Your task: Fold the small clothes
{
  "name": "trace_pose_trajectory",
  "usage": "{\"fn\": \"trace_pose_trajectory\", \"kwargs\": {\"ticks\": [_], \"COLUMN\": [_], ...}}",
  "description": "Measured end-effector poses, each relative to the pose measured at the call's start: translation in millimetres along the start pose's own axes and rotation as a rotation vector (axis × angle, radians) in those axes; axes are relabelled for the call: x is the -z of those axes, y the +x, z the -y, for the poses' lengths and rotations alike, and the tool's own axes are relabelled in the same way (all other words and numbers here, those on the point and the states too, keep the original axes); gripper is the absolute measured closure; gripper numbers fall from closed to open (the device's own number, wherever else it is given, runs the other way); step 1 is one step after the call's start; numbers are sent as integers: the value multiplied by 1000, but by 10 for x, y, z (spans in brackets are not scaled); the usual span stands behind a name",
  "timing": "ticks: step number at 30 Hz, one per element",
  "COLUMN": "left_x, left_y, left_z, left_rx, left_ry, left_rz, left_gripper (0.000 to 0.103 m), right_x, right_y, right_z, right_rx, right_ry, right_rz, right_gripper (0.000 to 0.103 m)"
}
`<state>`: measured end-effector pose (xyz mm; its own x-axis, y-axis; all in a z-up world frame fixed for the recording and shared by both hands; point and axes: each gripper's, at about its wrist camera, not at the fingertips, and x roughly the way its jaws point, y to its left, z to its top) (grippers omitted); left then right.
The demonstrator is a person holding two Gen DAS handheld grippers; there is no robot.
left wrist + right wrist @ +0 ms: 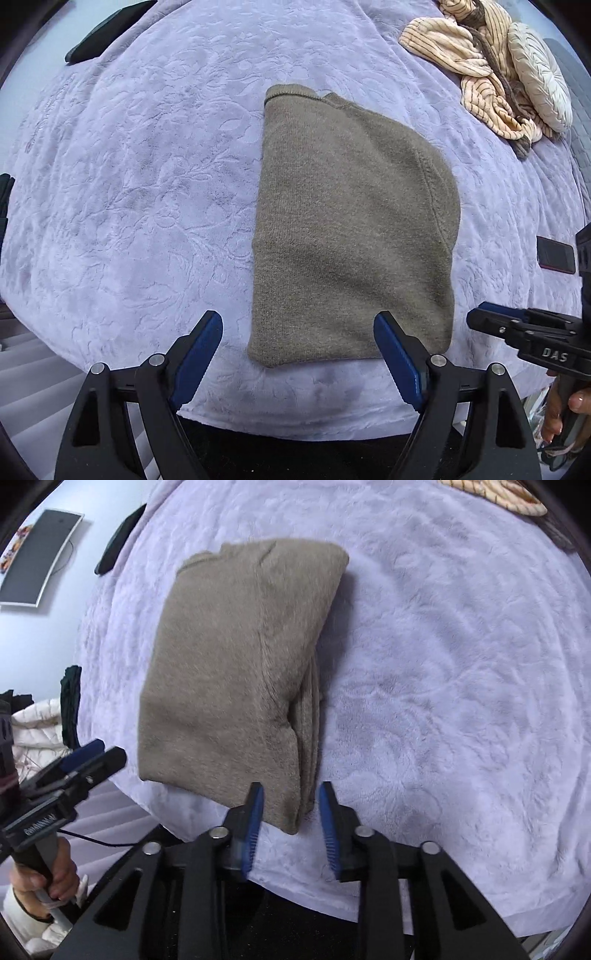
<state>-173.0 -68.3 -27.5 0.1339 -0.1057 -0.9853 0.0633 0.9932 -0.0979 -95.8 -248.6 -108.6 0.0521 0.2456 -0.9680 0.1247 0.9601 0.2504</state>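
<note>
A folded grey-brown knit garment [351,229] lies flat on the lilac blanket [147,184]. My left gripper [298,321] hangs above its near edge, jaws wide open and empty. It also shows from the side at the left of the right wrist view as the left gripper [107,753], held in a hand [55,875]. In that view the garment [229,664] shows stacked layers along its right side. My right gripper [291,789] straddles the near right corner; its jaws stand apart with a gap at the right pad, so they do not clamp the cloth. The right gripper [480,314] appears beside the garment's near right corner.
A crumpled beige striped garment [480,62] and a round cream cushion [539,74] lie at the far right. A dark phone [556,254] rests on the blanket to the right. A dark flat object [107,33] sits far left. The blanket's near edge [295,424] drops off just below the grippers.
</note>
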Motion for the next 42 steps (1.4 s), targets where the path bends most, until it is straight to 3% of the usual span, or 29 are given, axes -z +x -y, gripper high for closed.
{"fn": "trace_pose_trajectory", "kwargs": {"ticks": [1,6,12,20,26,42], "left_x": [-2,21,38,18,-75,-247], "left_y": [-16,-81,-147,-210,-209,-162], "left_z": [17,119,200,263,200,-60], "left_rx": [-5,-25,-71,-109,-65,-109], "left_ry": [3,26,55,83,73,139], "left_rz": [3,5,13,52,51,36], "left_gripper": [18,18,18,18,18,18], "right_x": [-13,-77,-68,-18,-14,40], "right_y": [-61,-191,-250,-358,-421,-366], "right_z": [-37,-238,-365,-441,-516,-769], "right_rx": [4,26,41,91,145,238], "right_ry": [-6,-30,-30,-23,-9,113], "right_rz": [14,51,71,126,169,194], "right_gripper": [52,47,30,18,0,0]}}
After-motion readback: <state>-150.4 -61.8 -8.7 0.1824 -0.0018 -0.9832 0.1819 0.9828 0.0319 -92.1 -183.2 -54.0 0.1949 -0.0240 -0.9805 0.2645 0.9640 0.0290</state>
